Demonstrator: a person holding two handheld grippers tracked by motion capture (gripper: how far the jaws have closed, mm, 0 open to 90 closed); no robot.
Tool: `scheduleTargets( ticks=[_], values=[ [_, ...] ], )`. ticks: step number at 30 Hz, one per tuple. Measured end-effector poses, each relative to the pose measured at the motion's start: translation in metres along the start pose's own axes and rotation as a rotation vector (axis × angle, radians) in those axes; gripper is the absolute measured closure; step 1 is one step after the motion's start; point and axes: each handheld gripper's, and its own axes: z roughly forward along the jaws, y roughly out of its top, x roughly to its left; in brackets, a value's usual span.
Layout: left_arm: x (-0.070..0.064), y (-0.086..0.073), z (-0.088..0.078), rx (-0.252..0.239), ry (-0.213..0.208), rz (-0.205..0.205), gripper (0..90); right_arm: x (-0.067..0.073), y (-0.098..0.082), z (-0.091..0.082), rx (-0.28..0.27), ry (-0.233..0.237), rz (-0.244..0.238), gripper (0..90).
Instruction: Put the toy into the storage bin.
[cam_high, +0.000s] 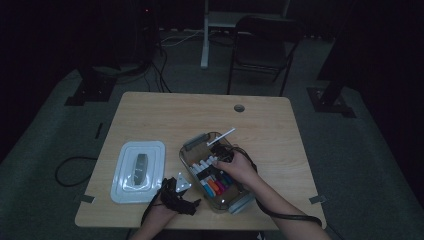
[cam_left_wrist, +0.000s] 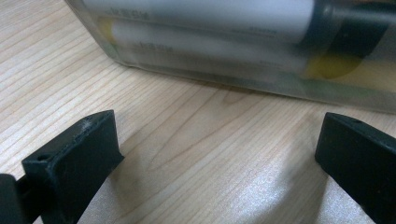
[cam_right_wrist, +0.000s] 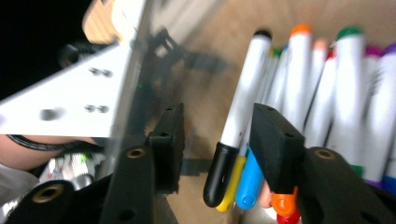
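The person's right tongs (cam_right_wrist: 217, 135) reach down inside the clear plastic box (cam_high: 189, 144) that sits near the middle of the wooden worktop (cam_high: 165, 112), and they are released, with nothing gripped. In the right gripper view a black-capped marker (cam_right_wrist: 238, 121) lies in the gap, close against one jaw but not pinched by either. Beside it the coloured markers (cam_high: 216, 186) lie packed side by side along the box floor, with orange, green and purple caps among them. One white marker (cam_high: 221, 136) leans out over the far rim of the box, its tip over bare wood. The left tongs (cam_left_wrist: 217, 158) rest low on the worktop just beside the box's near wall, spread wide and holding nothing; through that wall a couple of white marker barrels can be made out. To the left of the box its white lid (cam_high: 138, 171) lies flat on the worktop, grey handle up, apart from the box.
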Motion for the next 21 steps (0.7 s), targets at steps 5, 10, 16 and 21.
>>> scheduleTargets(
  ticks=[5, 10, 16, 21],
  values=[
    [0.000, 0.000, 0.000, 0.002, 0.000, 0.004, 0.4, -0.005, -0.006, -0.026, -0.101, 0.021, -0.014, 41.0],
    [0.000, 0.000, 0.000, 0.001, 0.000, 0.002, 0.5, -0.006, -0.014, -0.046, -0.169, -0.020, -0.049, 36.5],
    [0.000, 0.000, 0.000, -0.002, 0.001, 0.000, 0.5, -0.011, -0.023, -0.075, -0.297, -0.038, -0.096, 32.7],
    [0.000, 0.000, 0.000, 0.001, 0.001, 0.003, 0.5, -0.021, -0.032, -0.089, -0.344, -0.087, -0.096, 32.1]
  ],
)
